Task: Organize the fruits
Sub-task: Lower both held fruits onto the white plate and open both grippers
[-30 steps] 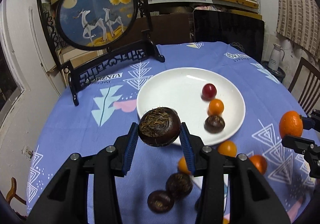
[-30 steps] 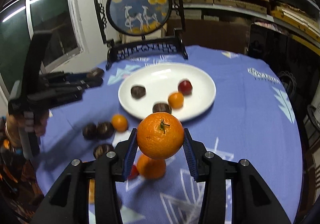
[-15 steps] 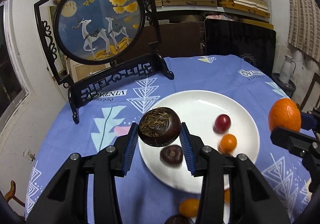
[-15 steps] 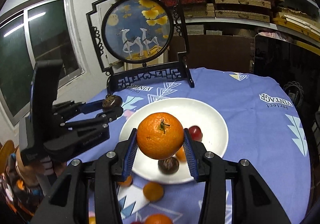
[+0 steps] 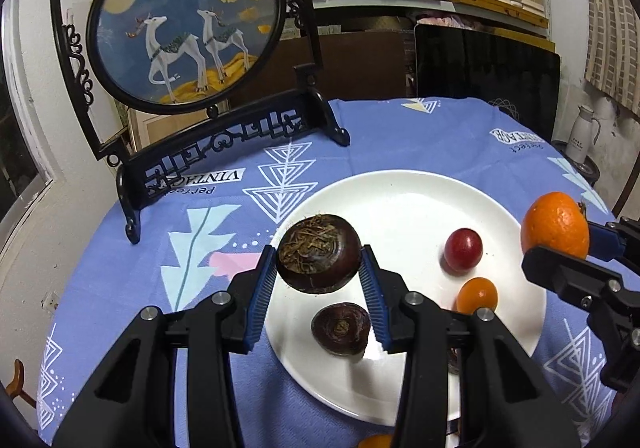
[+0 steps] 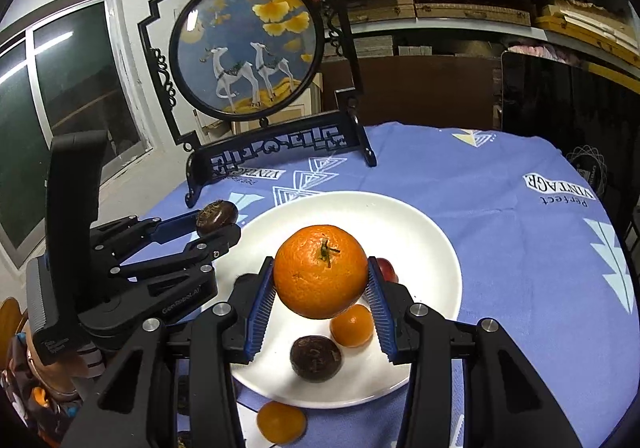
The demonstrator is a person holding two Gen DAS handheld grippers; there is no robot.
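My left gripper [image 5: 319, 275] is shut on a dark brown water chestnut [image 5: 318, 252] and holds it above the left edge of the white plate [image 5: 400, 192]. My right gripper [image 6: 321, 288] is shut on a large orange [image 6: 321, 271], held above the plate [image 6: 424, 232]. On the plate lie a red fruit [image 5: 463, 249], a small orange fruit [image 5: 477, 294] and another water chestnut [image 5: 341, 328]. In the right wrist view the left gripper [image 6: 218, 224] shows at the left, the small orange fruit [image 6: 352, 325] and chestnut [image 6: 316, 358] below the held orange.
A round deer picture in a black stand [image 5: 188, 20] stands at the back left of the blue tablecloth [image 5: 460, 136]. A loose small orange [image 6: 281, 422] lies on the cloth in front of the plate. A white kettle [image 5: 583, 134] is at far right.
Both grippers have moved forward over the plate, each still holding its fruit. The loose fruits on the cloth have dropped toward the bottom of the views.
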